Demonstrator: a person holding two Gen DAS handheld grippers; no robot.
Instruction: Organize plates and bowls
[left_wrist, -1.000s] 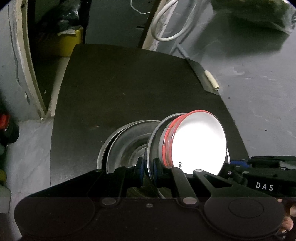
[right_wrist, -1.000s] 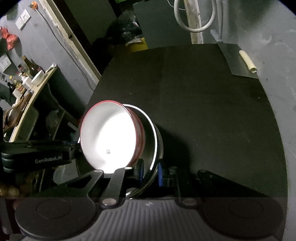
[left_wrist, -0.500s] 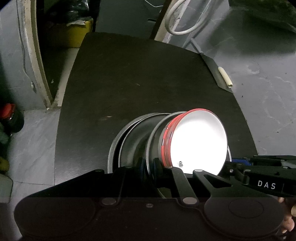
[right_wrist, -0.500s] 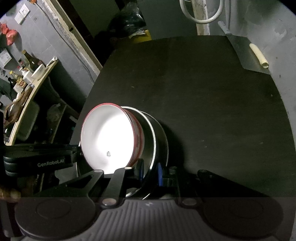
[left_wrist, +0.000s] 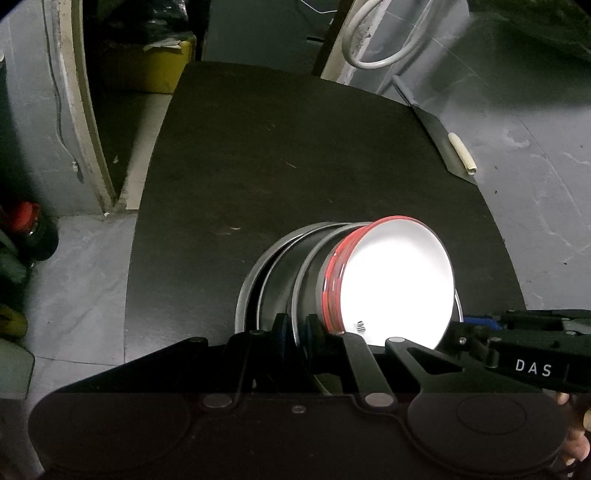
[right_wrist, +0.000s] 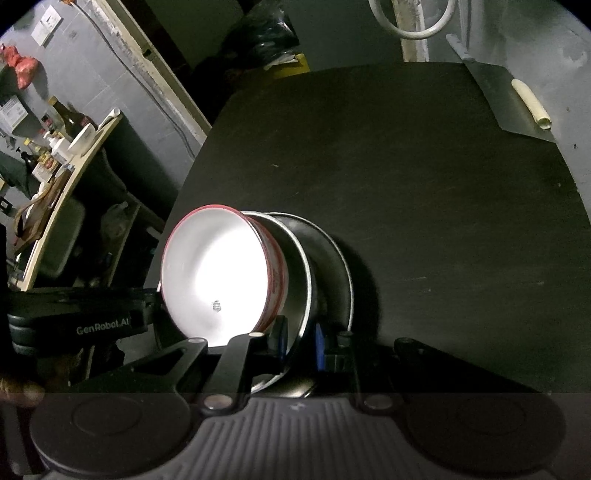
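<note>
Hand-held gripper (left_wrist: 294, 330) on steel bowl (left_wrist: 306, 280) rim, near table (left_wrist: 295, 166) edge.

Showing "DAS" in white letters on the black right gripper (left_wrist: 532, 365), lower right of the left wrist view. Showing "GenRobot.AI" in pale letters on the black left gripper (right_wrist: 99, 326), lower left of the right wrist view. Small mark inside the white bowl (right_wrist: 216, 305) staying unreadable.

Right tool (right_wrist: 300, 341) pinches steel bowl (right_wrist: 306, 266) rim; white bowl (right_wrist: 214, 273) nested inside.
</note>
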